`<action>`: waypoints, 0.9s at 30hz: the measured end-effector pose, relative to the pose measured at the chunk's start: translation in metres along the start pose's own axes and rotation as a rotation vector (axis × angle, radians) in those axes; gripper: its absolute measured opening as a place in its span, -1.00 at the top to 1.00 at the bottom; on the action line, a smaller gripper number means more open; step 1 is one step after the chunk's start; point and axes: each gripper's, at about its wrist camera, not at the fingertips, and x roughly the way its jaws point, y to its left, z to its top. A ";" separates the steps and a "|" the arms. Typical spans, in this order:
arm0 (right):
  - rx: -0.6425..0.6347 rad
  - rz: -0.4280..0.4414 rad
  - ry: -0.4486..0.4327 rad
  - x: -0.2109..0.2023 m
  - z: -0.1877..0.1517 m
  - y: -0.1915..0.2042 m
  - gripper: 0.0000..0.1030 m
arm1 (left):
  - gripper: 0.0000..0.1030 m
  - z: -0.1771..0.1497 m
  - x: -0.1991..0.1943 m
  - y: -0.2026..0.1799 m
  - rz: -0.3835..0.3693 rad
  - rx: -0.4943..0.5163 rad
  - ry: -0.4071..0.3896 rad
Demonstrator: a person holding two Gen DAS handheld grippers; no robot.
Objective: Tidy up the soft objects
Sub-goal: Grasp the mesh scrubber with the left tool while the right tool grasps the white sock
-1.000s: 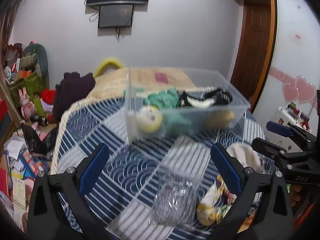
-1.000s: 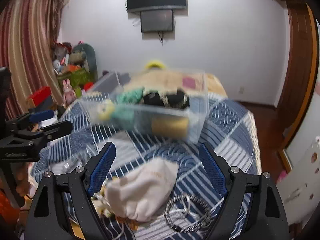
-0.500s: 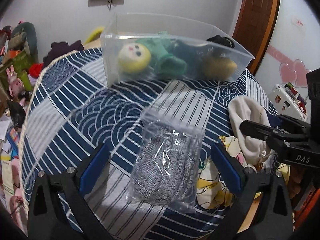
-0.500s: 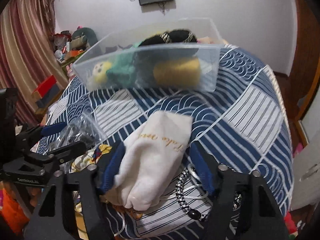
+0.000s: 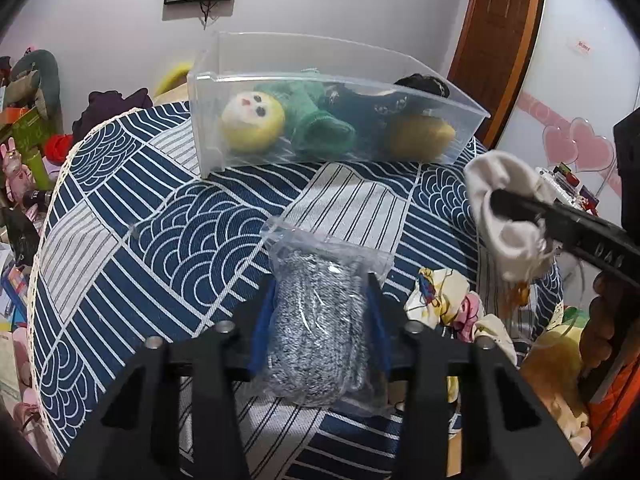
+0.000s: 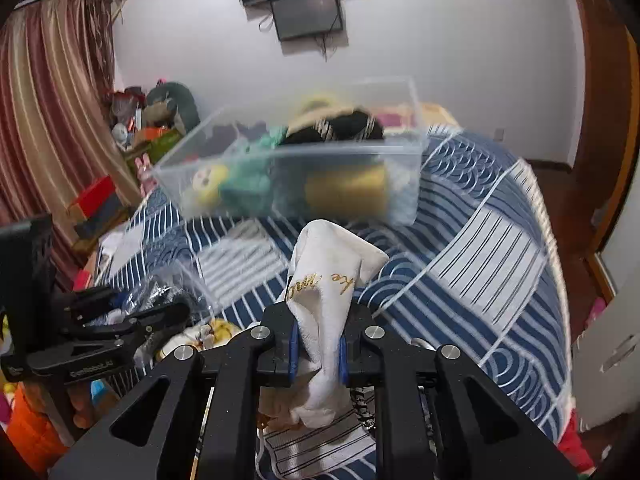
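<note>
Bed: blue-and-white patterned bedspread (image 5: 168, 240), with both grippers working over its near edge.
Left gripper (image 5: 320, 320): clenched on a bagged grey knit bundle (image 5: 316, 332), one blue pad pressing each flank, the bag's sealed far end jutting out past the fingers.
Bundle handling: looks light and squashy; the plastic film is probably slick, so a grip across the thick middle, as now, seems safer than the loose sealed flap.
Loose cloth: a small cartoon-print fabric piece (image 5: 444, 304) lies on the cover just right of the bundle, in no grip.
Right gripper (image 6: 318, 344): clamped around a cream pouch (image 6: 328, 280) with gold script, held clear of the bedspread, its free ends flopping on either side of the pinch.
Pouch handling: soft, limp, light; mid-body hold seems sound, though the hanging end may drag.
Container: clear plastic bin (image 5: 460, 100) at the far side of the bed, open-topped.
Bin contents, left to right: yellow-headed doll in green knit (image 5: 256, 120), a dark item with pale trim (image 5: 376, 108), a mustard-yellow lump (image 5: 420, 134).
Bin room: space above the contents appears enough for both held items.
</note>
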 end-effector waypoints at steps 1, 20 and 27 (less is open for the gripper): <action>0.001 -0.004 -0.017 -0.004 0.002 -0.001 0.75 | 0.31 0.002 -0.002 0.001 0.004 -0.002 -0.008; -0.016 -0.057 -0.205 -0.037 0.057 -0.005 0.75 | 0.36 0.064 -0.055 0.016 0.068 -0.020 -0.246; -0.041 -0.056 -0.244 -0.036 0.081 0.000 0.75 | 0.36 0.089 -0.055 0.011 0.072 -0.003 -0.300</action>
